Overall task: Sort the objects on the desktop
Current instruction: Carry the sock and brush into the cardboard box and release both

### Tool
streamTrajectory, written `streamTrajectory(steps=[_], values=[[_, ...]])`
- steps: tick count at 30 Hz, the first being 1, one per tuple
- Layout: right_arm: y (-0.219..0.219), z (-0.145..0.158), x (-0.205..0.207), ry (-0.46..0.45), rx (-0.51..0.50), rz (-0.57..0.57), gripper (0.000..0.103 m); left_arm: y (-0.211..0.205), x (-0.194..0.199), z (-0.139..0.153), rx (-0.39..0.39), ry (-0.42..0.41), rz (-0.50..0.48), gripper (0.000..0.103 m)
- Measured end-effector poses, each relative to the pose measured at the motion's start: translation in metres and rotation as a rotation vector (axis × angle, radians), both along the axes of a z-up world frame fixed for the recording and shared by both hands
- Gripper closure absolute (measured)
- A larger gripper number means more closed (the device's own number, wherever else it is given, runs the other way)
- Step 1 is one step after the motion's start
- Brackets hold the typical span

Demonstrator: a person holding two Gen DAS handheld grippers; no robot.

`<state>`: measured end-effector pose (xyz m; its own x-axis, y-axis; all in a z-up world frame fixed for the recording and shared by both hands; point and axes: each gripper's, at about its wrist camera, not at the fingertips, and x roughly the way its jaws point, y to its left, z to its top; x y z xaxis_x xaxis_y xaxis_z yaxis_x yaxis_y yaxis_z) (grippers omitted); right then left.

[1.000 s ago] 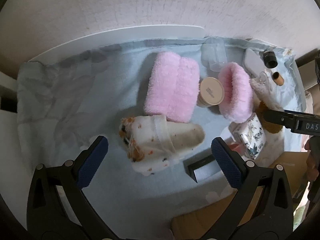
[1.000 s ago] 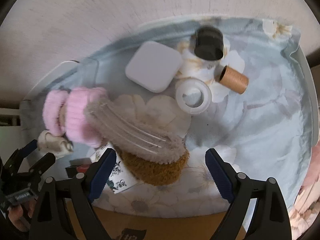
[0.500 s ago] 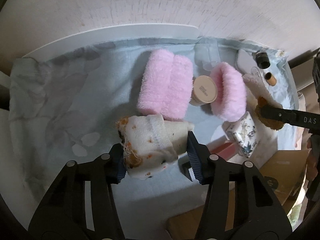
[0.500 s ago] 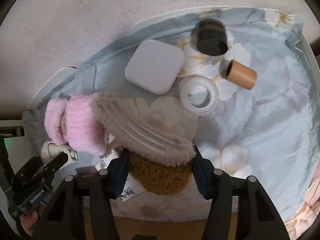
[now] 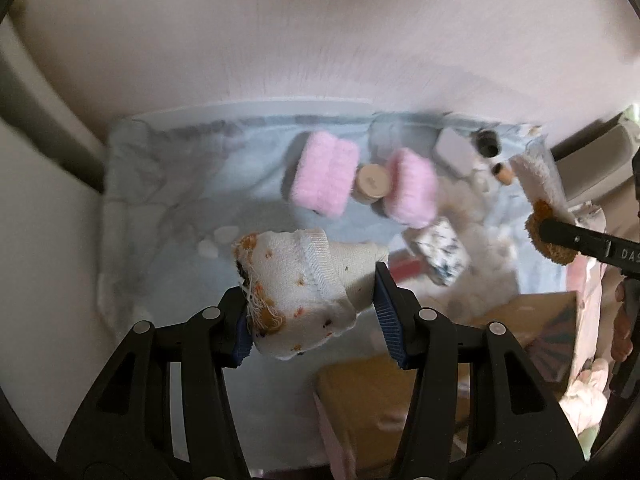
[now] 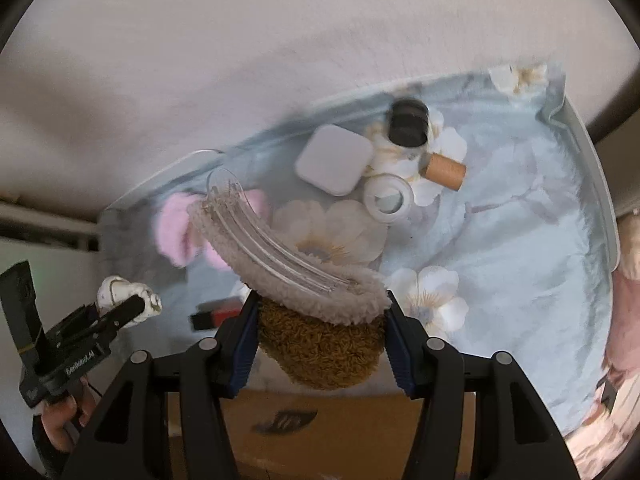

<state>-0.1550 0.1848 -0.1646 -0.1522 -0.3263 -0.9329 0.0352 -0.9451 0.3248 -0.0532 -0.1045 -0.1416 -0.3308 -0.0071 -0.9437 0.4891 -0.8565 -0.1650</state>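
My left gripper (image 5: 312, 316) is shut on a rolled white sock (image 5: 298, 280) with orange specks, held above the floral blue cloth (image 5: 168, 216). My right gripper (image 6: 318, 334) is shut on a brown fluffy headband (image 6: 320, 344) with a grey fleece band and a clear comb strip (image 6: 276, 236); it hangs clear of the cloth (image 6: 500, 248). In the left wrist view the headband (image 5: 550, 236) shows at the far right in the right gripper (image 5: 560, 230). The left gripper (image 6: 132, 308) with the sock (image 6: 120, 294) shows at the lower left of the right wrist view.
On the cloth lie a pink fluffy roll (image 5: 326, 178), a second pink roll (image 5: 412, 188), a round beige lid (image 5: 374, 180), a patterned packet (image 5: 440, 250), a white square case (image 6: 334, 160), a black-capped jar (image 6: 408, 124), a cork-coloured tube (image 6: 444, 170) and a white ring (image 6: 388, 198). A cardboard box (image 6: 320, 420) sits below.
Both grippers went from open to shut, the left on the sock, the right on the headband. Both have since risen with their loads, and the table looks farther away.
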Motion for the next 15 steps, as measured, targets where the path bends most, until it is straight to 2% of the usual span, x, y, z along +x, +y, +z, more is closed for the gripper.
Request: streamTrajectory(steps=[4,8,15], values=[[0.002,0.029,0.026,0.041,-0.018,0.088,0.050,0.021,0.024,0.039,-0.033,0.035,-0.002,0.054],[0.002,0.045,0.055,0.054,-0.013,0.212,0.050,0.052,0.034,0.059,-0.027,0.054,-0.008,0.054],[0.000,0.049,0.115,0.041,0.008,0.368,0.050,0.111,0.051,0.060,-0.005,0.029,-0.023,0.054]])
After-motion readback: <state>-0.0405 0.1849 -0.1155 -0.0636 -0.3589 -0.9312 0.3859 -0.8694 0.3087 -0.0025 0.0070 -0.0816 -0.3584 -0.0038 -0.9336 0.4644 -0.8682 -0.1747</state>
